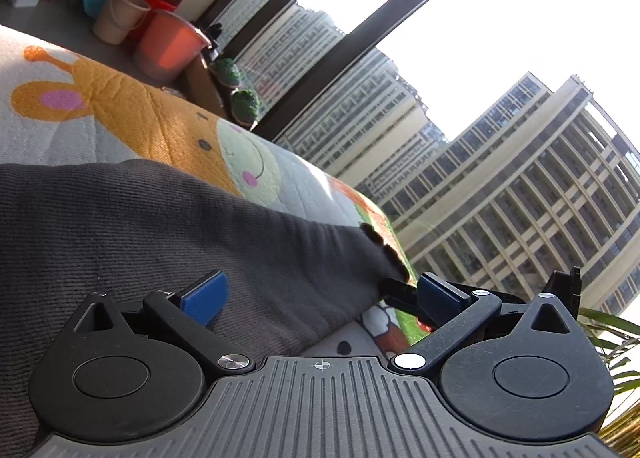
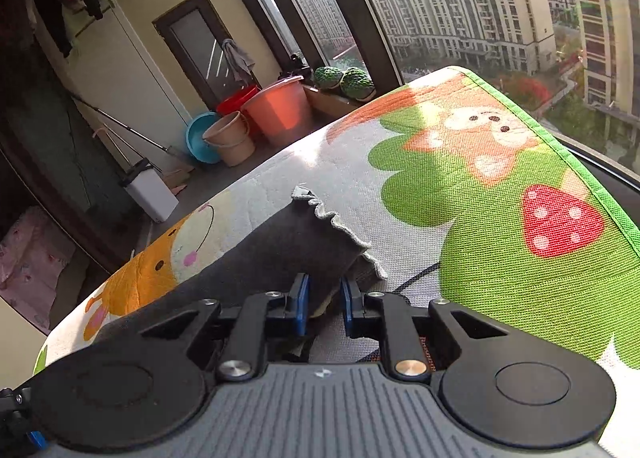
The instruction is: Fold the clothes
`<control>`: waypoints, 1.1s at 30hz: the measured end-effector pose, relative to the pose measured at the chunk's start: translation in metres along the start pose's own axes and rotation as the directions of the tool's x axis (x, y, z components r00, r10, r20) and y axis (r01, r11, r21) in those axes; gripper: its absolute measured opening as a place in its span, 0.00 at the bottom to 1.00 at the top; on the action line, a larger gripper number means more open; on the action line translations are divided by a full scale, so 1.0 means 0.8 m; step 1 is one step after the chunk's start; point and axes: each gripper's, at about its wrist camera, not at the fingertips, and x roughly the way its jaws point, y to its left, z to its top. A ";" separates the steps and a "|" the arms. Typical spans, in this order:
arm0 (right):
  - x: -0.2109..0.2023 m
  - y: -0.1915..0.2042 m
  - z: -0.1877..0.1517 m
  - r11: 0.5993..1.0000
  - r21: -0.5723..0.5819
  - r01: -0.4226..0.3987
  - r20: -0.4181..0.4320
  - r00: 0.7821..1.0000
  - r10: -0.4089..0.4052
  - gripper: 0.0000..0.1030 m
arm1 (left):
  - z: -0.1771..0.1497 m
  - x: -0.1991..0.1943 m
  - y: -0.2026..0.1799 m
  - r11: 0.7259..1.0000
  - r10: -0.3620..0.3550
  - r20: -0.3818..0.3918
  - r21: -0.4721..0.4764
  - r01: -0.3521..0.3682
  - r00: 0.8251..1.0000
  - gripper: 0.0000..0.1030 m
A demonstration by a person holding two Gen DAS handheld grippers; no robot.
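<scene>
A dark grey ribbed garment lies on a cartoon-print mat. My left gripper is open wide, low over the cloth. Its left blue pad rests on the fabric and the right one hangs past the garment's dark scalloped edge. In the right wrist view the same garment ends in a pale wavy hem. My right gripper has its jaws narrow around a fold of that cloth. The left pad touches it, while a thin gap shows beside the right pad.
The mat ends at a green-trimmed edge on the right, beside large windows. Buckets and basins stand on the floor beyond the far side, with a white mop bucket further left. Two green plants sit at the sill.
</scene>
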 end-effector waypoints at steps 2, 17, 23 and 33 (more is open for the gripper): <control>-0.002 -0.018 -0.005 0.997 0.078 -0.019 0.021 1.000 0.018 0.30 | -0.004 0.004 -0.009 0.999 0.028 -0.016 0.046 -0.027 0.999 1.00; 0.055 -0.010 0.013 0.975 0.157 -0.159 0.100 0.984 0.144 0.21 | -0.005 0.005 -0.011 0.998 0.037 -0.020 0.056 -0.035 0.999 1.00; 0.007 0.099 -0.027 0.856 -0.511 -0.085 0.117 0.979 0.167 0.21 | 0.008 -0.004 -0.012 0.995 0.098 0.022 0.007 -0.098 0.995 0.95; -0.004 0.154 -0.082 0.521 -0.853 0.026 0.105 0.987 0.123 0.25 | 0.062 0.023 -0.079 0.976 0.190 -0.048 0.117 -0.184 0.981 0.72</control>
